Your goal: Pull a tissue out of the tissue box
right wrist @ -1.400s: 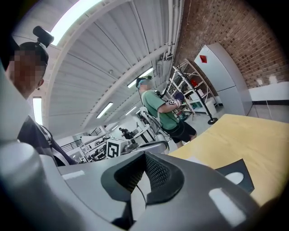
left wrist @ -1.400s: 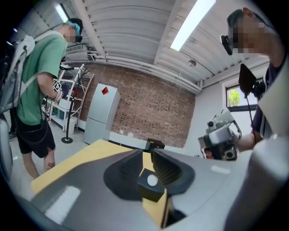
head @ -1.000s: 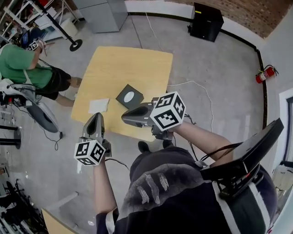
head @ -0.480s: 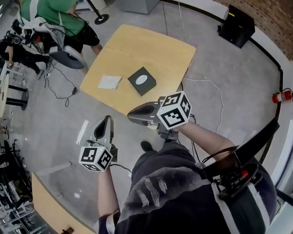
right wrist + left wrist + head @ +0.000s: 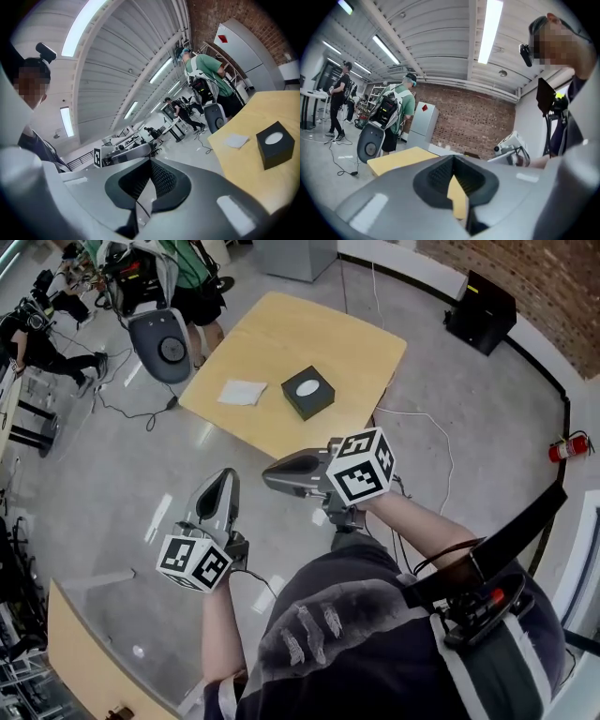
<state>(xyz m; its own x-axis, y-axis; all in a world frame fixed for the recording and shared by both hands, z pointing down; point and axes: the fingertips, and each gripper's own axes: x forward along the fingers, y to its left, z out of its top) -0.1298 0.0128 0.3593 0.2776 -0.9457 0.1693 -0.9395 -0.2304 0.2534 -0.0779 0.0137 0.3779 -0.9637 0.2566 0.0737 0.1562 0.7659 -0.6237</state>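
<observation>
While both jaw pairs are together on nothing, left gripper [image 5: 223, 480] and right gripper [image 5: 268, 474] hang well short of the table [image 5: 370, 345]. Box [image 5: 320, 402] sits on it, loose sheet [image 5: 243, 392] just beside: pulled already, or spare. Any pull: pinch at slot [image 5: 307, 387] only, draw straight up.

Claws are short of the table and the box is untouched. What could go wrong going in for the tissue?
1. The left claw and right claw are both shut. Arriving like that would likely push the tissue down into the tissue box instead of gripping it.
2. Nothing holds the box on the table, so a one-claw pull may lift or drag it.
3. A loose white sheet lies beside the box and could be grabbed by mistake.
</observation>
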